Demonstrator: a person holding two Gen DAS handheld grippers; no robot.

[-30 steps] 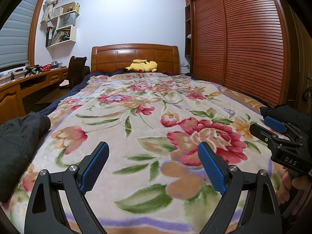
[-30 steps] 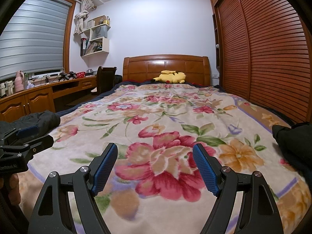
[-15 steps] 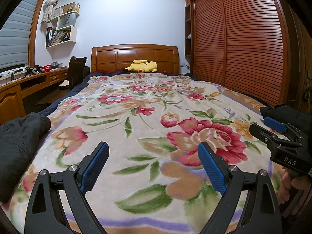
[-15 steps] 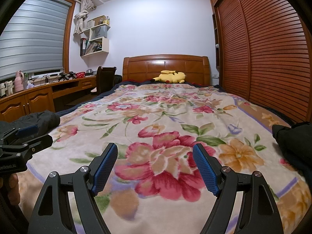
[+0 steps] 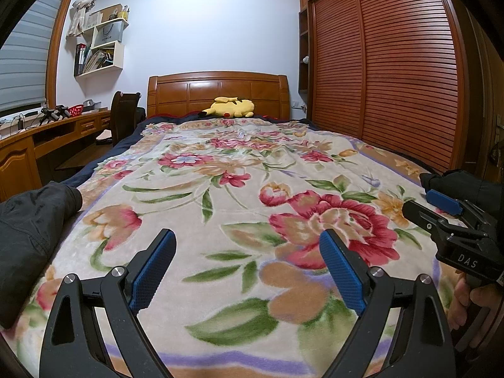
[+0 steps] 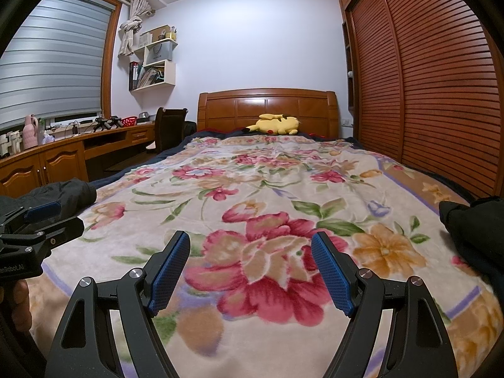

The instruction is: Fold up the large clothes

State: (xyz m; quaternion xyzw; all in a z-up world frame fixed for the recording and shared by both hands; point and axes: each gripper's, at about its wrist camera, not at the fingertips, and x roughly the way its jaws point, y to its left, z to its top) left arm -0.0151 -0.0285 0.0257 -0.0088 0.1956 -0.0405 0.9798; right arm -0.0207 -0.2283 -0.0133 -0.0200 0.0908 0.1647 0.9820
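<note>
- Nothing has moved since the earlier frames; both my claws hang where they were.
- Left wrist view: my left claw [image 5: 247, 267] is released, nothing between its pads, above the floral blanket [image 5: 239, 189]. The dark garment [image 5: 34, 223] lies bunched at the bed's left edge, a sleeve [image 5: 453, 182] at the right.
- Right wrist view: my right claw [image 6: 250, 271] is released too. The fabric looks thick and crumpled; I could pinch blanket along with it, or drag it off the edge.
</note>
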